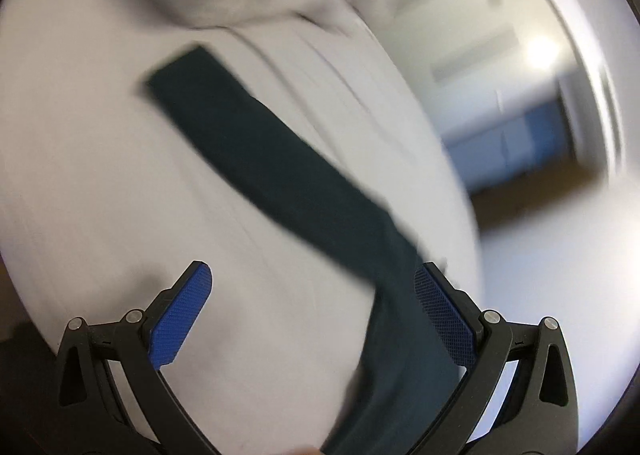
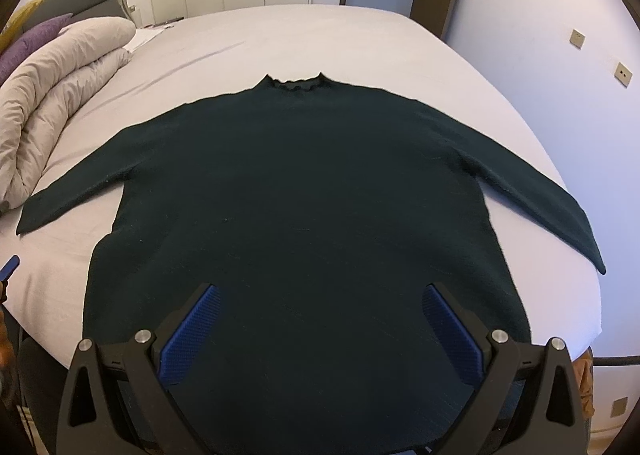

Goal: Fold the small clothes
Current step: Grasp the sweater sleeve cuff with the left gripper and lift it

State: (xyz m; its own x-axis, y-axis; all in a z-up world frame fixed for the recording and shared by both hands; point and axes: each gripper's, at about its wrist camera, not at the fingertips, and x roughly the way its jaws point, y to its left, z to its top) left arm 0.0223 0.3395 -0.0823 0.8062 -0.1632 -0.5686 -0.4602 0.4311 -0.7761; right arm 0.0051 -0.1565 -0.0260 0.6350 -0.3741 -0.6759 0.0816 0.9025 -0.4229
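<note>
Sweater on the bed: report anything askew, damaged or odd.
Nothing stands out. The dark sweater lies flat on the bed, both sleeves spread, collar at the far end. The left wrist view is motion-blurred.

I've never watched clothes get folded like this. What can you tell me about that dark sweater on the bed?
The sweater is very dark green, almost black, apparently a soft knit, with a short ruffled collar. It lies flat on the pale bed sheet, collar away from the camera, both long sleeves spread outward. No gripper holds it.
</note>
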